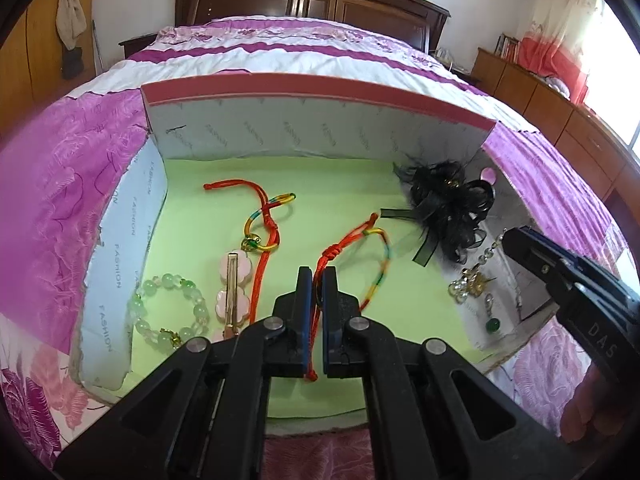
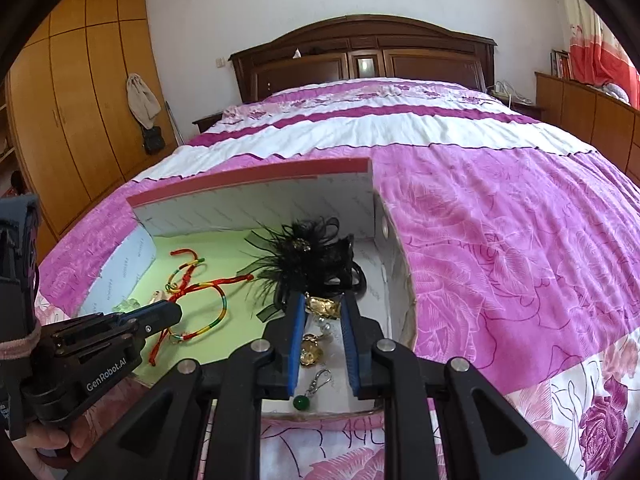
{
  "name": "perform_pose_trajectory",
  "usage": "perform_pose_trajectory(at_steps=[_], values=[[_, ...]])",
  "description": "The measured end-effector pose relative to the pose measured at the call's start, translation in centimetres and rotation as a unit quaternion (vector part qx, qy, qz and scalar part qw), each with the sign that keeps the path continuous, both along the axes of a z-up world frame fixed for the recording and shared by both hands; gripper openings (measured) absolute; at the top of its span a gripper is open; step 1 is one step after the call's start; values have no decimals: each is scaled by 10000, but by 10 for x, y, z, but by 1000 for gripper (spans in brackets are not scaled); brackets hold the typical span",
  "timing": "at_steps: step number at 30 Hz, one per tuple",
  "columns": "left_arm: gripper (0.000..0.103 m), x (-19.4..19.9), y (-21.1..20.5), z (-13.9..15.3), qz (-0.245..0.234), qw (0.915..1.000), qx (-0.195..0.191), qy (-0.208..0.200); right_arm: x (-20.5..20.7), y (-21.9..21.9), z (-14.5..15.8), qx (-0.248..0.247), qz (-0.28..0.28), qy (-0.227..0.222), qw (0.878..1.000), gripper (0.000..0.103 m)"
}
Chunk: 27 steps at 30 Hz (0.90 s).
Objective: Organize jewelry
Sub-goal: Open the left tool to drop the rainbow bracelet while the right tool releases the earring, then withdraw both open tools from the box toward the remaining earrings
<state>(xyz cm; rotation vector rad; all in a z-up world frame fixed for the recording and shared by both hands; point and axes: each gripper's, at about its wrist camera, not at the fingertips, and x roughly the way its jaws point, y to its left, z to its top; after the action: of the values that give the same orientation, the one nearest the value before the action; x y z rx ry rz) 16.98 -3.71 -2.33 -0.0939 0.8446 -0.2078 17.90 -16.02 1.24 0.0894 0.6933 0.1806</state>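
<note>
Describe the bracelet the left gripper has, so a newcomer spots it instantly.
Find the open box with the green floor on the bed. Near its front centre, the left gripper pinches a red cord bracelet. Unlike the other red cord bracelet lying loose further back, this one is held between the fingers.
</note>
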Motion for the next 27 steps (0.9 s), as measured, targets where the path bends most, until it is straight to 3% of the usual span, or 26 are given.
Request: perform_pose_trajectory(at_steps=[3,8,27], values=[[3,-1,-2,0,-21,9999,87,52,0,2,0,6,30,10,10000,26],[19,-7,-3,6,-37,10000,20,-27,-6,-1,4,125,23,-77,9999,38],[25,-49,13,42,-139,9991,-286,-282,-58,-9,39,479,106,-457,9977,44]])
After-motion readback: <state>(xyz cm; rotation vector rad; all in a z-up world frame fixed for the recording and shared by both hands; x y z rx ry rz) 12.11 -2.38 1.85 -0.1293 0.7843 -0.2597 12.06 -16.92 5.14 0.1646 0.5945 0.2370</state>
